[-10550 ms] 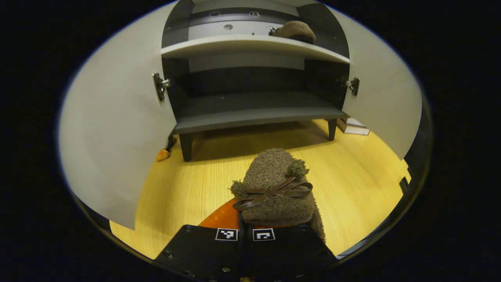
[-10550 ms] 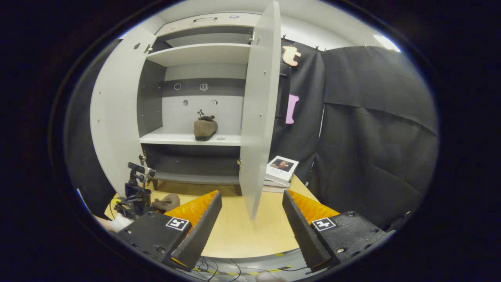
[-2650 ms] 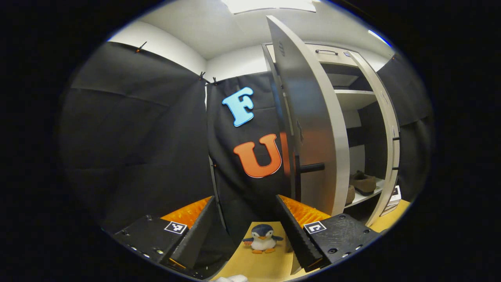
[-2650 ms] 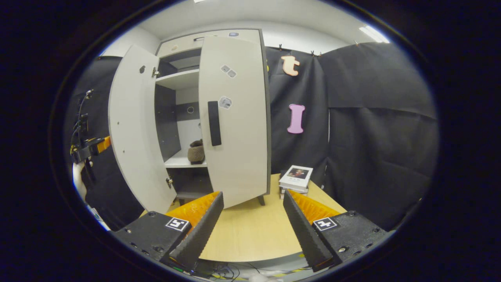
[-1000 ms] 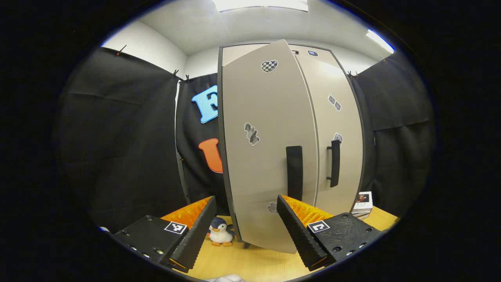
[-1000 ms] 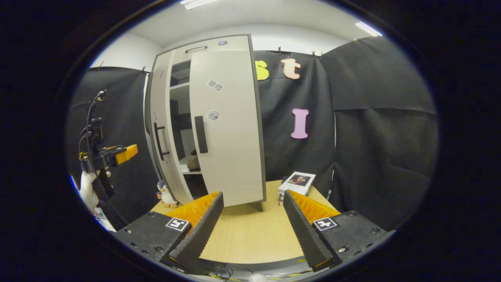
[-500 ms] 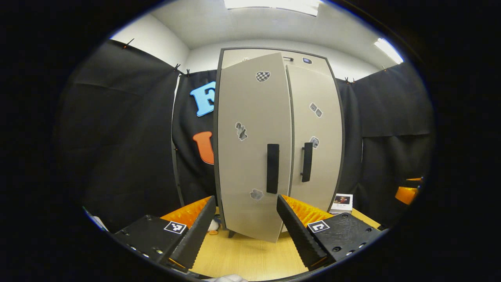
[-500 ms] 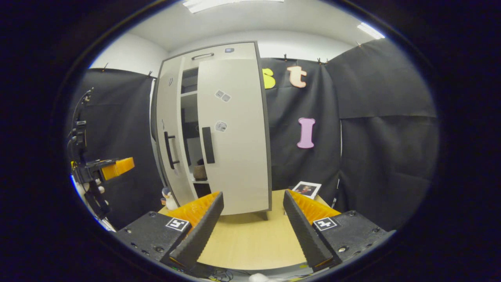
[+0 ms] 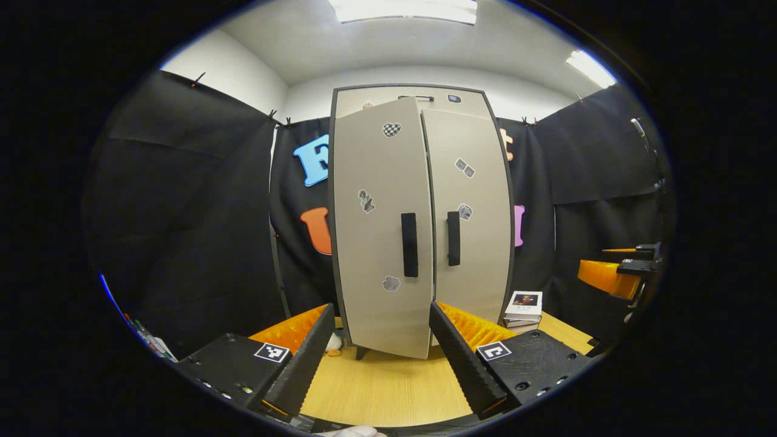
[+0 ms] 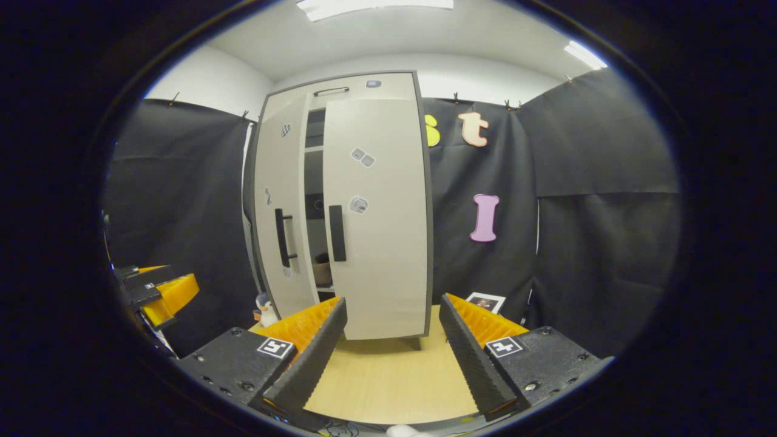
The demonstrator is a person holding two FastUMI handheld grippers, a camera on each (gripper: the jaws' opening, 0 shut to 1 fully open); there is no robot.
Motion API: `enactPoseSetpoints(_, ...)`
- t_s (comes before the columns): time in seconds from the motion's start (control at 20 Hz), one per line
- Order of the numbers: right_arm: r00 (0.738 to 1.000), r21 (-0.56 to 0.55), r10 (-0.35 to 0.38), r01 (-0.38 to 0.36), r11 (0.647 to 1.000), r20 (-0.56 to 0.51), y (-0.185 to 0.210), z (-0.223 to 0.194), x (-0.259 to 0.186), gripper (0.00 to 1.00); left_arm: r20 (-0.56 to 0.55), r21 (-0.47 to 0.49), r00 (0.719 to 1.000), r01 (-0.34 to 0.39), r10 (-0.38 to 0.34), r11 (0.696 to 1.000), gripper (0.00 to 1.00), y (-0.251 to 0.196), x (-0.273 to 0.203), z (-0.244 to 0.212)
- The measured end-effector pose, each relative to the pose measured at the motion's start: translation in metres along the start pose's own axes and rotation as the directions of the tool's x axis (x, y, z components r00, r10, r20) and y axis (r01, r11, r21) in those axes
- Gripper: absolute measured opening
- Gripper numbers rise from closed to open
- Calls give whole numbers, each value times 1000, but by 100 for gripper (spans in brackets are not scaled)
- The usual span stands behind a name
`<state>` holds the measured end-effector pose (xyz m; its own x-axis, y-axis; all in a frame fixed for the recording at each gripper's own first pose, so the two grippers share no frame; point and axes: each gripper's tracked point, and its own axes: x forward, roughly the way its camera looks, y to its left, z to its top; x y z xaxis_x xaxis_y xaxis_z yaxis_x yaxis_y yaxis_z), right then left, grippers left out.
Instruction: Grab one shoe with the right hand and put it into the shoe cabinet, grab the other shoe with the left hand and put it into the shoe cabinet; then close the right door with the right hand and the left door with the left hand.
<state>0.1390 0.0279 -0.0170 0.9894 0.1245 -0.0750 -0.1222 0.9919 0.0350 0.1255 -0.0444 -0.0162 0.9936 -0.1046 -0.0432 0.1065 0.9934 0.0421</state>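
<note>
Wooden floor (image 9: 388, 388) bears the upright shoe cabinet (image 9: 419, 212), left door (image 10: 276, 200) ajar; both tongs (image 9: 379, 358) (image 10: 391, 358) gape wide, empty.

1. A light wooden floor (image 9: 388, 388) carries everything and runs to the black cloth walls.
2. The shoe cabinet (image 9: 419, 230) stands on short dark legs at the far middle.
3. A small toy penguin (image 10: 264, 309) stands at the cabinet's left foot.
4. A low stack of books (image 9: 523, 306) lies just right of the cabinet.
</note>
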Motion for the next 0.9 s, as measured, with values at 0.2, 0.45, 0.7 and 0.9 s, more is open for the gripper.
enactPoseSetpoints(0.2,1000,-6,-1,1,1000,11,4,1,-2,100,-9,-13,1000,3,-4,1000,96,4,0,-1)
enactPoseSetpoints(0.45,1000,3,-22,22,1000,14,4,1,-5,100,-15,-13,1000,10,-10,1000,96,8,3,-3)
enactPoseSetpoints(0.7,999,13,-37,37,999,16,3,0,-6,100,-4,-10,1000,11,-11,1000,96,13,5,2)
enactPoseSetpoints(0.9,999,6,-38,38,999,10,8,-1,-5,100,-13,-22,1000,13,-14,1000,96,13,6,0)
